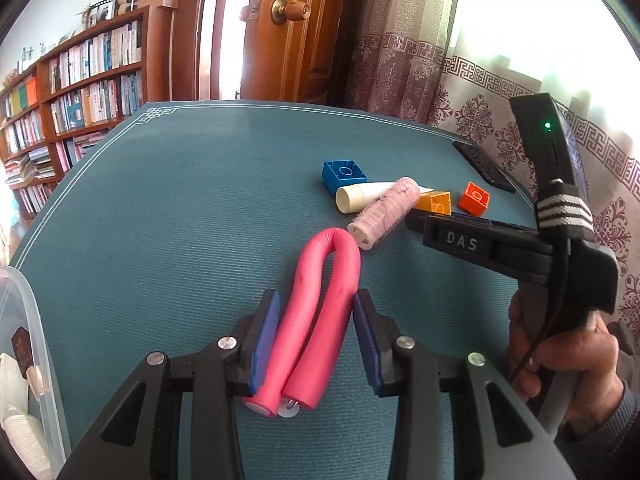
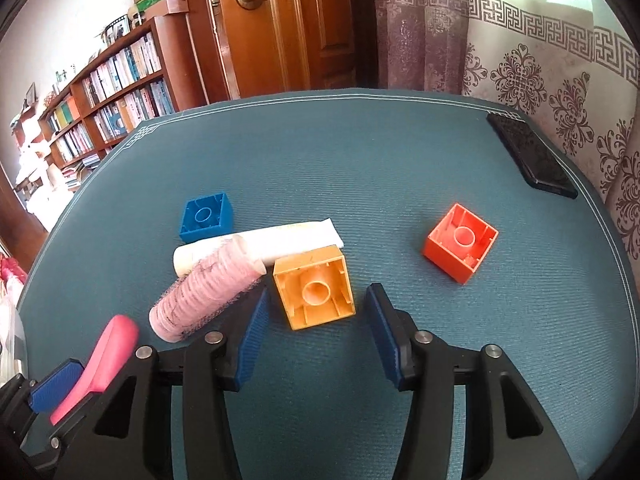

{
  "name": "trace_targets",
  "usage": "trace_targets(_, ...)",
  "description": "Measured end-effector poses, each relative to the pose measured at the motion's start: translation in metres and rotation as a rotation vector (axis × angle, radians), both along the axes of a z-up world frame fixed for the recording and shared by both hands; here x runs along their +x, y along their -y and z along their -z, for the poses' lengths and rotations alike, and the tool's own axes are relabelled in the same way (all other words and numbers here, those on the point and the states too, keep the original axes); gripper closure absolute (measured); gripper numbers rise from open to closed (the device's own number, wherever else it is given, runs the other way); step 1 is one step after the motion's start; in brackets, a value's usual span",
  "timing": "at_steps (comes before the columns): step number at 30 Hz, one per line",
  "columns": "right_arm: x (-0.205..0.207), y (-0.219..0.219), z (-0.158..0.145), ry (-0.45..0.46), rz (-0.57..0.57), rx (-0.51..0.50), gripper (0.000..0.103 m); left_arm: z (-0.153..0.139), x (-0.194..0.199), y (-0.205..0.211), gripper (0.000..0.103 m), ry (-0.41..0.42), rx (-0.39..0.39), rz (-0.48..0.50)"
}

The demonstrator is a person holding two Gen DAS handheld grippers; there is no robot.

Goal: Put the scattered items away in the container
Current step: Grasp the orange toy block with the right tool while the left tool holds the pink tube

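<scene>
Bench (image 2: 360, 152) under a teal mat carries the scattered items. Your left tool (image 1: 314, 312) sits with its blue pads either side of the bent pink foam curler (image 1: 320, 300); the left pad lies against one leg, the right pad touches the other near its upper part, and whether you are truly clamping it I cannot tell. The curler lies folded in a U, its two ends toward the camera. Your right tool (image 2: 316, 320) stands open, jaws wide, straddling the yellow block (image 2: 314, 292), which lies hollow side up without touching either pad. Just left of it the pink roller (image 2: 204, 292) rests across the white tube (image 2: 280, 240). The blue block (image 2: 206, 216) lies beyond the tube, hollow side showing. The orange block (image 2: 460, 242) sits apart to the right, also upturned. A black phone (image 2: 532, 156) lies at the far right edge of the mat. The clear container (image 1: 28, 360) shows at the lower left of the left wrist view, with pale items inside. Your hand (image 1: 560, 360) grips the right tool's handle.
</scene>
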State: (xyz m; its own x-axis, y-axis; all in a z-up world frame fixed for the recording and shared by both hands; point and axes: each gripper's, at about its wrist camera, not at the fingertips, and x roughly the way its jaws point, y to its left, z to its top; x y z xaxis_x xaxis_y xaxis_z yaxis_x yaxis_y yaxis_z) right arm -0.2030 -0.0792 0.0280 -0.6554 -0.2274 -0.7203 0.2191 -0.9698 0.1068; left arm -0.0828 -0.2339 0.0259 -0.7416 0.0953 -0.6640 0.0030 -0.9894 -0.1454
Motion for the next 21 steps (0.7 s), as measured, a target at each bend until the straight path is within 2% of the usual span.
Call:
trace_targets(3, 0.001, -0.005, 0.000, -0.003, 0.017, -0.013, 0.064, 0.001, -0.001, 0.001, 0.061, 0.006, 0.003, -0.004)
trace_targets(11, 0.031, -0.025, 0.000, 0.003, 0.051, -0.076, 0.064, -0.002, 0.002, -0.001, 0.061, -0.014, -0.004, -0.004)
trace_targets(21, 0.077, -0.031, -0.005, 0.000, 0.065, -0.139, 0.067, -0.010, 0.008, -0.003, 0.061, -0.060, -0.058, -0.030)
